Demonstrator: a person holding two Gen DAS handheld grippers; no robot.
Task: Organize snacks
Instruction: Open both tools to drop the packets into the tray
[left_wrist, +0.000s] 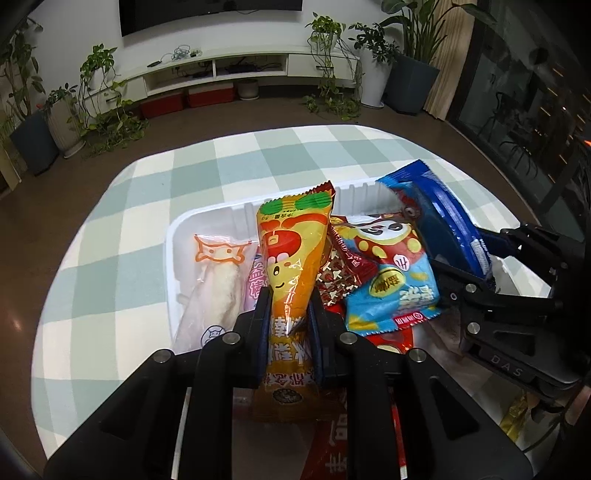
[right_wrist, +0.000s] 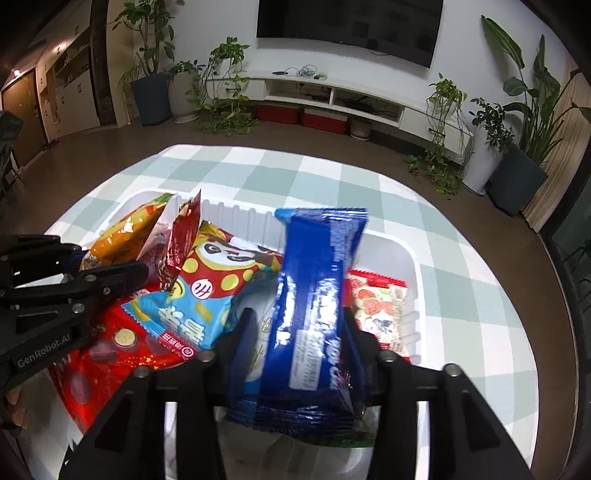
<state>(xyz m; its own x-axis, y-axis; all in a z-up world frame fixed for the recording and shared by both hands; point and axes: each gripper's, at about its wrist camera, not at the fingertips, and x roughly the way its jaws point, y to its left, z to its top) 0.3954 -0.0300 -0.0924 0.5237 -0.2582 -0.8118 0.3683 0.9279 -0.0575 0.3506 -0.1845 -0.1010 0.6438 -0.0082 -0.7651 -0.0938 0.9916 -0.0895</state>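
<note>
over white tray (left_wrist: 173, 236): orange packet (left_wrist: 291, 273) pinched in left gripper (left_wrist: 288, 321).

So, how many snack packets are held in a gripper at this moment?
2. The orange packet stands between the fingers of the left gripper; the blue packet is held in the right gripper. Both are above the white tray.
</note>
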